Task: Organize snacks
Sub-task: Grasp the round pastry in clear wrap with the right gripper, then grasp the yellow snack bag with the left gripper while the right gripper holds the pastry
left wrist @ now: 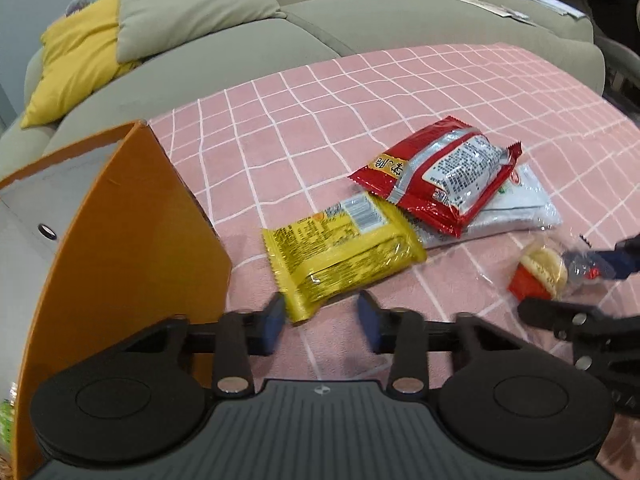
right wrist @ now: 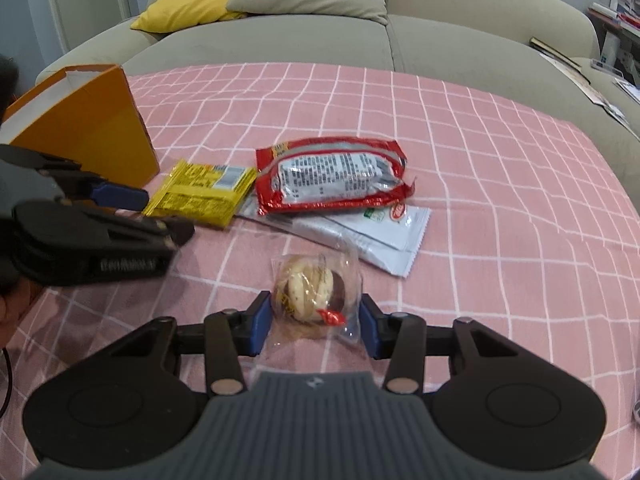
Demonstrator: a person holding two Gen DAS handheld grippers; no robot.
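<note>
The right tongs stand spread around the wrapped pastry, which sits between their tips. The left tongs, also spread, straddle the near corner of the yellow packet, whose long axis runs away rightward.

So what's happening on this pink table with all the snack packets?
A person is sorting snacks with two handheld grippers. The right gripper is open around a clear-wrapped pastry. The left gripper is open at the corner of the yellow packet. An orange box stands nearby; the red packet lies untouched.
</note>
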